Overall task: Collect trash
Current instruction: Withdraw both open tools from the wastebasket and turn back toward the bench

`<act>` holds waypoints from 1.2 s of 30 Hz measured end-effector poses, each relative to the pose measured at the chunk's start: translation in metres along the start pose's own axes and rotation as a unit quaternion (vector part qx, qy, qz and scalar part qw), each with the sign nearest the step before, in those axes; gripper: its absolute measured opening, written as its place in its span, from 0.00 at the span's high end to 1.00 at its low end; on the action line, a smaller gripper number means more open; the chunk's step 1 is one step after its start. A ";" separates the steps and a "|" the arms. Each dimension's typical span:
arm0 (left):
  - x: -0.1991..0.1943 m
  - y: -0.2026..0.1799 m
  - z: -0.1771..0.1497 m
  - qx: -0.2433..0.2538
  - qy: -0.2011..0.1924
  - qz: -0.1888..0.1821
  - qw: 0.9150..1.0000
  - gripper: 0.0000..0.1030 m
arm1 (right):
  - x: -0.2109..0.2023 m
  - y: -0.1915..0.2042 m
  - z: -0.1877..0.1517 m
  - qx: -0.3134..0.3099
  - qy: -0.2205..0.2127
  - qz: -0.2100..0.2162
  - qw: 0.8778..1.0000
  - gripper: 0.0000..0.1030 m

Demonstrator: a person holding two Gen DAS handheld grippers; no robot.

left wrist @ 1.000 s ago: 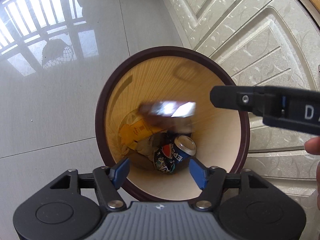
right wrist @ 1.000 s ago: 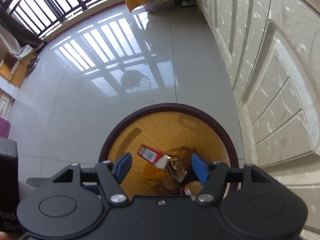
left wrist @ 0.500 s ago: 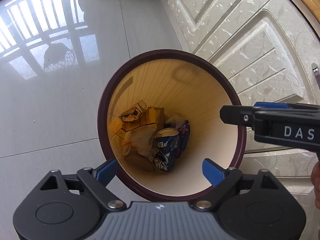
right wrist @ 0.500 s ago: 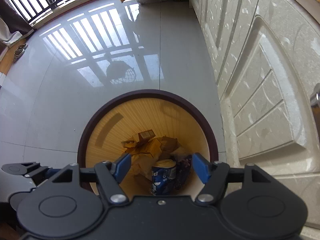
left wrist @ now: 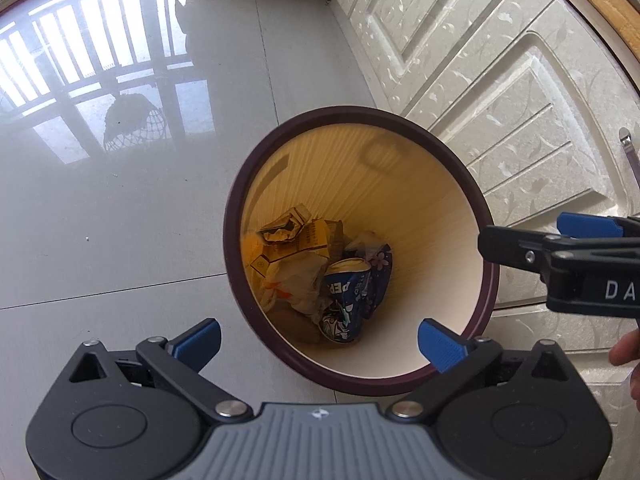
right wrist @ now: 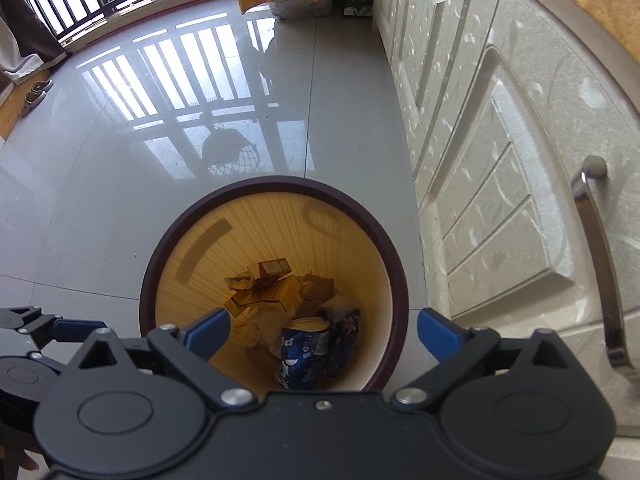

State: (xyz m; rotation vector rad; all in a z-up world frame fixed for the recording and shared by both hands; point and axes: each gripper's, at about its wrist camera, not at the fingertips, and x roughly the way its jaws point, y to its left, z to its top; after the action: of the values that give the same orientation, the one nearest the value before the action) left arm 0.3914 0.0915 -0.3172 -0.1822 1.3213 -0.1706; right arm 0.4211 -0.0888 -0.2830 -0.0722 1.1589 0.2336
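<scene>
Currently both the left gripper (left wrist: pixel 318 338) and right gripper (right wrist: pixel 324 332) are held spread and empty over the wastebasket (left wrist: pixel 486 240) at frame centre, where the crushed Pepsi can (left wrist: pixel 346 300) and cartons (left wrist: pixel 298 238) are seen; its rim could be clipped and tipped on withdrawal.

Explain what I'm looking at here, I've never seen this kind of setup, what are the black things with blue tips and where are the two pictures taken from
No robot here: a person holds a handheld gripper in each hand, and a wide-angle camera on each looks forward past its blue-tipped jaws. One picture comes from the left gripper, the other from the right gripper. Each view also catches the other gripper at its edge.

Both look down into a round trash bin with a dark rim, standing on a glossy tiled floor beside a white cabinet. Inside lie a crushed blue can, crumpled yellow cartons and a pale bag.

Both sets of jaws stand wide open and hold nothing, so the trash is already in the bin.
</scene>
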 end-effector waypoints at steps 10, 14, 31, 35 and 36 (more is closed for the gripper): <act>-0.019 0.007 -0.015 -0.015 -0.027 0.019 0.999 0.00 | -0.014 0.005 -0.017 -0.027 -0.013 -0.033 0.999 0.00; -0.029 0.009 -0.019 -0.025 -0.044 0.023 0.998 0.00 | -0.021 0.004 -0.024 -0.027 -0.016 -0.040 0.999 0.00; -0.060 0.008 -0.032 -0.035 -0.088 0.035 0.995 0.00 | -0.046 0.004 -0.046 -0.036 -0.029 -0.074 0.996 0.00; -0.067 0.005 -0.037 -0.025 -0.097 0.044 0.994 0.00 | -0.055 0.003 -0.049 -0.036 -0.037 -0.078 0.996 0.00; -0.071 0.004 -0.037 -0.022 -0.101 0.045 0.994 0.00 | -0.058 0.003 -0.050 -0.035 -0.041 -0.078 0.995 0.00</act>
State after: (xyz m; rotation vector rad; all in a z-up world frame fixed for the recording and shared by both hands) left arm 0.3383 0.1103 -0.2602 -0.1712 1.1303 -0.0445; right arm 0.3534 -0.1028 -0.2498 -0.2133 1.0579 0.1374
